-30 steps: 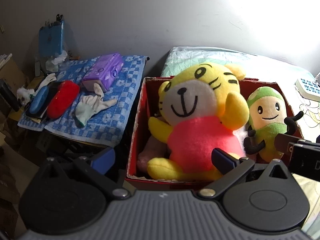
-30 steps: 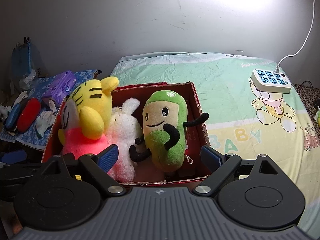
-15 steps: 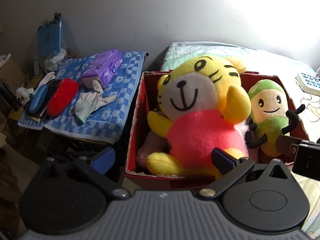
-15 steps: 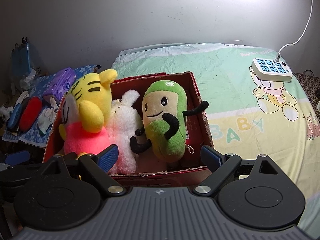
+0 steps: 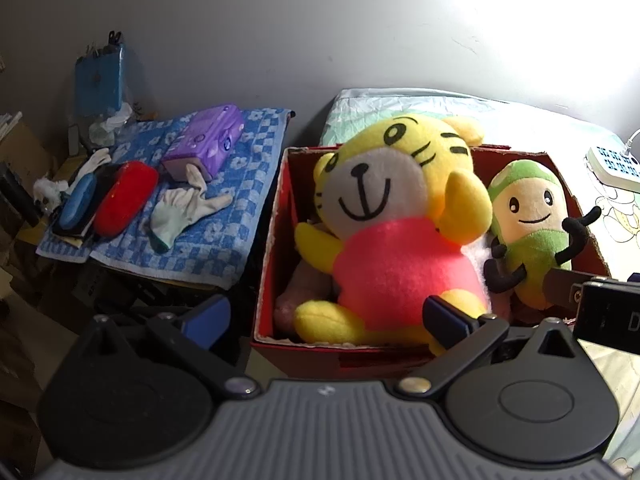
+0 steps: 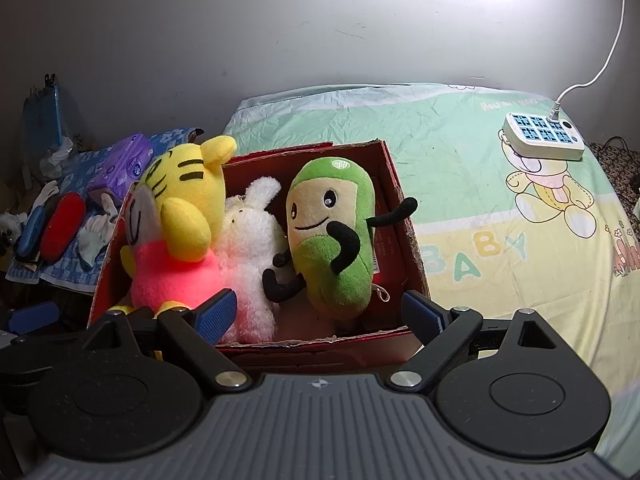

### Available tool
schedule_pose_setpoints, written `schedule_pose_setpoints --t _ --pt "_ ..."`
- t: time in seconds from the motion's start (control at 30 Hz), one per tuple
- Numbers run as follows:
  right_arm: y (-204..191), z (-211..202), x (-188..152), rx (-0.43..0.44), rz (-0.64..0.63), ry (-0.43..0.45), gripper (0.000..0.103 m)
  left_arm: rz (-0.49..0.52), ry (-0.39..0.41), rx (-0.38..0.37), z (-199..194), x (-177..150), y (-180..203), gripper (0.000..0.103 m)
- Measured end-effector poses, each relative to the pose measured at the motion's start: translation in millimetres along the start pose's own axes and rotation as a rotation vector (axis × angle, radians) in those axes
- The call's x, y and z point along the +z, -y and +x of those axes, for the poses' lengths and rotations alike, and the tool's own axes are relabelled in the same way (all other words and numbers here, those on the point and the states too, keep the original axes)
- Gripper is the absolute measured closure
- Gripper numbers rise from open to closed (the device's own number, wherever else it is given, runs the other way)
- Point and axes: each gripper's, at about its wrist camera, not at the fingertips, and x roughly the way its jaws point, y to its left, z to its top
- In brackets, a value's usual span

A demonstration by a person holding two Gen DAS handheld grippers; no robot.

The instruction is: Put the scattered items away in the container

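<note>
A red cardboard box [image 5: 276,240] [image 6: 404,216] sits on the bed. Inside it sit a yellow tiger plush in a pink shirt [image 5: 392,240] [image 6: 176,216], a white fluffy plush [image 6: 248,248] and a green bean plush [image 5: 532,224] [image 6: 332,240]. A brownish soft thing [image 5: 300,292] lies under the tiger. My left gripper [image 5: 324,316] is open in front of the box's near left corner. My right gripper [image 6: 316,312] is open over the box's near wall. Nothing is between either pair of fingers.
A blue checked cloth [image 5: 236,204] left of the box carries a purple tissue pack [image 5: 208,144], a white glove [image 5: 184,212], a red case [image 5: 124,196] and a blue case [image 5: 76,204]. A white power strip [image 6: 540,136] lies on the bedsheet [image 6: 500,240] at the right.
Both grippers have drawn back and up from the box, which now sits lower and farther in each view. The plush toys have stayed put in the box.
</note>
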Motion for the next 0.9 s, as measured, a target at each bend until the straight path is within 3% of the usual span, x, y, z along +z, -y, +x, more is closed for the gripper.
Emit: schedule_pose_setpoints --t 0.9 --pt "-4 -8 -3 0.028 0.012 -0.008 0.012 0.038 -0.064 0.004 5 -12 6 0.001"
